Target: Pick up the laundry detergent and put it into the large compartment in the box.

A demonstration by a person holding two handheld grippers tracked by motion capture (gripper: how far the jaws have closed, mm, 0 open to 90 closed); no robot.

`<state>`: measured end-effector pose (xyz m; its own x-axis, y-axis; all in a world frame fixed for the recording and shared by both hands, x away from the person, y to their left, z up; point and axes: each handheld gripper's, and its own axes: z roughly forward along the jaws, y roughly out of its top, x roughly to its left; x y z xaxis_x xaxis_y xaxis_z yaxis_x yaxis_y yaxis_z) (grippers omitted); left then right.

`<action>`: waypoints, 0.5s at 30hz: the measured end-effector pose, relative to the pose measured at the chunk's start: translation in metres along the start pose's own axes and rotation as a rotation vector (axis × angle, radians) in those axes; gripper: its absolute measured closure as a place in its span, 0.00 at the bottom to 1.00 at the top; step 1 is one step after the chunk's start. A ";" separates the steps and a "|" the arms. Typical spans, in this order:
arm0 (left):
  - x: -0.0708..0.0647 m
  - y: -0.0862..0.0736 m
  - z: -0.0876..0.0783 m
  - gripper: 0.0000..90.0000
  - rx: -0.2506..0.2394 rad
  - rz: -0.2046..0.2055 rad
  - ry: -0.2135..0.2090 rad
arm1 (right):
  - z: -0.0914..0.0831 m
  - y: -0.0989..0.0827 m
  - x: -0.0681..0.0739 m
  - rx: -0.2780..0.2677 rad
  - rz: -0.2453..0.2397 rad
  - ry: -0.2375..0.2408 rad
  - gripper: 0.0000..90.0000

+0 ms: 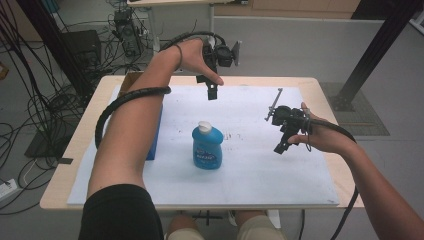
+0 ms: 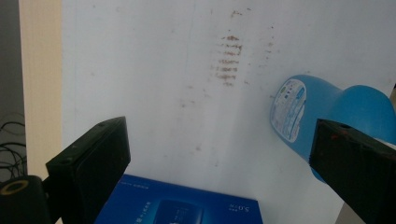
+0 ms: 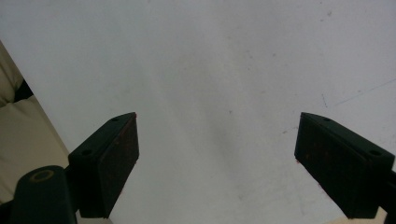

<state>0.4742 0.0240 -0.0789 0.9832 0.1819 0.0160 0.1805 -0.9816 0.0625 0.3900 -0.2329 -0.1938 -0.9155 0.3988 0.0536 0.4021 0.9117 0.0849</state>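
Both grippers hover with jaws spread, empty: left gripper (image 2: pixel 219 168) over blue box (image 2: pixel 180 203) and bottle (image 2: pixel 327 109), right gripper (image 3: pixel 217 163) over bare white mat (image 3: pixel 210 60).

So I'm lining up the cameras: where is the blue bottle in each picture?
High view: blue bottle stands upright at the middle of the white mat.
Left gripper view: at the right edge, partly behind the right finger.
Right gripper view: not in it.
Shared landmark: the white mat.
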 end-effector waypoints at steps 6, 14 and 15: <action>-0.001 0.001 -0.001 0.06 -0.003 0.002 -0.002 | -0.001 -0.001 0.001 -0.002 -0.004 -0.004 0.15; -0.001 0.000 -0.001 0.07 -0.003 0.005 -0.014 | -0.004 -0.002 0.002 -0.007 -0.002 -0.005 0.15; -0.001 -0.002 -0.002 0.07 -0.012 0.005 -0.021 | -0.004 -0.002 0.002 -0.007 -0.002 -0.005 0.15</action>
<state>0.4729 0.0259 -0.0772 0.9844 0.1759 -0.0048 0.1758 -0.9816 0.0745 0.3874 -0.2346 -0.1900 -0.9163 0.3976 0.0489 0.4005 0.9117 0.0921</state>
